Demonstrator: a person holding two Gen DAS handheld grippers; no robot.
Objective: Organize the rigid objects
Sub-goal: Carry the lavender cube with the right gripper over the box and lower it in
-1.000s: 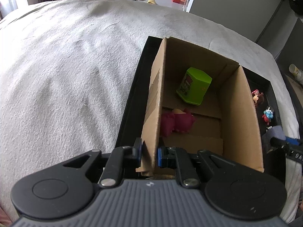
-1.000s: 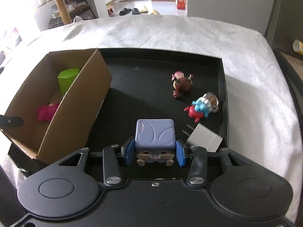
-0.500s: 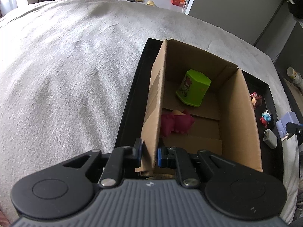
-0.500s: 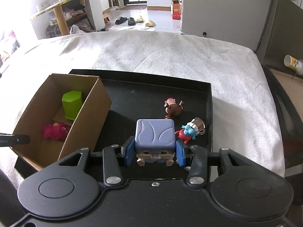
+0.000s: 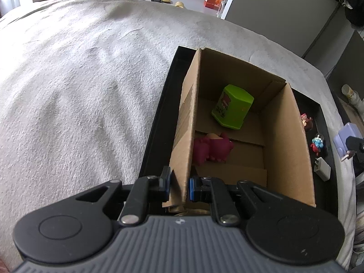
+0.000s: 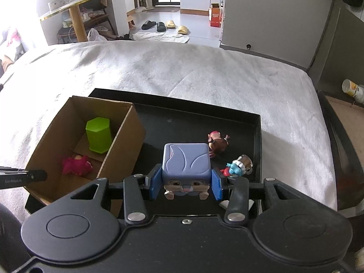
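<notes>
A brown cardboard box (image 5: pixel 286 150) stands in the left part of a black tray (image 6: pixel 193 122) on the bed. My left gripper (image 5: pixel 179 187) is shut on the box's near left wall. Inside the box lie a green hexagonal container (image 5: pixel 232 107) and a magenta plush figure (image 5: pixel 212 149). My right gripper (image 6: pixel 185 183) is shut on a lavender cube-shaped rabbit toy (image 6: pixel 186 161), held above the tray. On the tray's right side lie a brown figurine (image 6: pixel 217 144), a blue and red figurine (image 6: pixel 237 167) and a white charger plug (image 5: pixel 322 168).
A white fleece blanket (image 6: pixel 182 68) covers the bed around the tray. A dark bed frame (image 6: pixel 336 136) runs along the right edge, with a can (image 6: pixel 352 89) on the floor beyond. Slippers (image 6: pixel 163 25) and a table (image 6: pixel 75 6) stand far off.
My right gripper has risen with the rabbit toy, so the tray and box look smaller and farther below. The left gripper has kept its hold on the box wall.
</notes>
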